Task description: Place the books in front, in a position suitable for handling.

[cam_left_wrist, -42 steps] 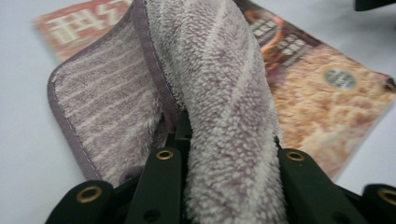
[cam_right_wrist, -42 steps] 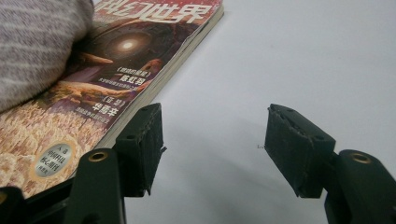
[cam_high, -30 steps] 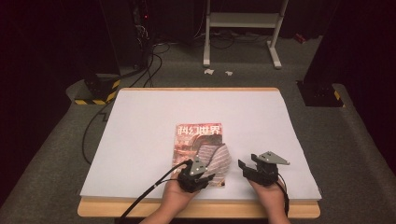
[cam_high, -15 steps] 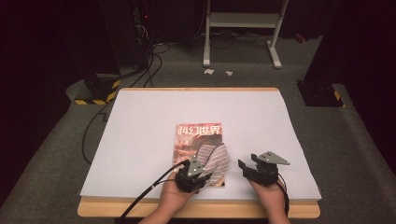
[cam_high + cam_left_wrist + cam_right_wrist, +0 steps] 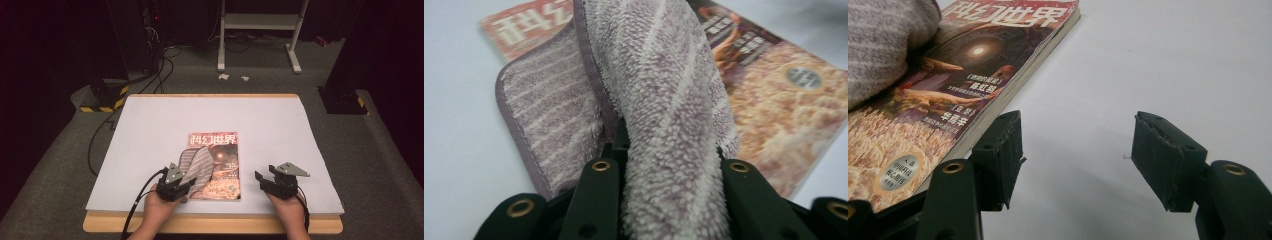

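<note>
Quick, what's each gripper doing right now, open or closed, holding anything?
Left gripper: closed on the striped towel.
Right gripper: open, holding nothing, beside the magazine.

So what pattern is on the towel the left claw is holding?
Greyish-mauve towel with thin pale stripes and a darker hem, clearest in the left gripper view.

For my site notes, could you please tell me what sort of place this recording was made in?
Probably a lab or studio set up for recording: a white-topped table on grey carpet, with dark equipment and trailing cables behind it and a metal stand.
</note>
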Demonstrator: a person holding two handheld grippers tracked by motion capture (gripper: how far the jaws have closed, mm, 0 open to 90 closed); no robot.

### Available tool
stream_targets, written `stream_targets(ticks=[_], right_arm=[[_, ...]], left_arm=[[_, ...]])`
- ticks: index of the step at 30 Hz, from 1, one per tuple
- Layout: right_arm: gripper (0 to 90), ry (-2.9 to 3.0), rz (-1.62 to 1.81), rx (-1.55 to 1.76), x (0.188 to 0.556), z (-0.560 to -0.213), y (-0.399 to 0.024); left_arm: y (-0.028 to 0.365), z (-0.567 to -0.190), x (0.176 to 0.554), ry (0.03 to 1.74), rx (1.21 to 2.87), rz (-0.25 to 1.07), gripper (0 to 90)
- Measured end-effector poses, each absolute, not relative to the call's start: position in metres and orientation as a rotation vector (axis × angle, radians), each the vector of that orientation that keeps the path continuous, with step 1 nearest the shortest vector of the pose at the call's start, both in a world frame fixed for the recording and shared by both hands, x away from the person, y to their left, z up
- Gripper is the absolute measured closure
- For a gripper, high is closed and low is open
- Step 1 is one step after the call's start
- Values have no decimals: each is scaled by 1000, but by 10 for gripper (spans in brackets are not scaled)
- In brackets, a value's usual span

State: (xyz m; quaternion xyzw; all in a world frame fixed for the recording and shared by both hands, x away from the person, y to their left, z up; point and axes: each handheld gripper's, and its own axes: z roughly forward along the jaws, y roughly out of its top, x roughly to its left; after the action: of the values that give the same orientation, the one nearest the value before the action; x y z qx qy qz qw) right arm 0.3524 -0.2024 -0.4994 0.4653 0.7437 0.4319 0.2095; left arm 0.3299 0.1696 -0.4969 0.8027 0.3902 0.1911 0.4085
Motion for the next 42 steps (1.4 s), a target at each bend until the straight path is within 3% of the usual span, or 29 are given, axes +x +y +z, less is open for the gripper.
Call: stream_targets(ticks=[7,14,25,36,42], right_arm=[[368,2070,1201,1295,352,-500,-202],[368,2068,1204,1299,353,-500,-202],[368,2073,1206,1290,353,-500,-202],[368,2075,1210,1289,353,-500,-202],[368,2077,1213,1287,353,-500,-202]], left_arm=[[195,-487,347,1082,1940,520,719],[191,-488,370,1114,1950,533,718],[147,-493,386,1050,2016,465,718],[69,-492,390,904,2061,371,717],[53,-492,390,879,2070,358,716]])
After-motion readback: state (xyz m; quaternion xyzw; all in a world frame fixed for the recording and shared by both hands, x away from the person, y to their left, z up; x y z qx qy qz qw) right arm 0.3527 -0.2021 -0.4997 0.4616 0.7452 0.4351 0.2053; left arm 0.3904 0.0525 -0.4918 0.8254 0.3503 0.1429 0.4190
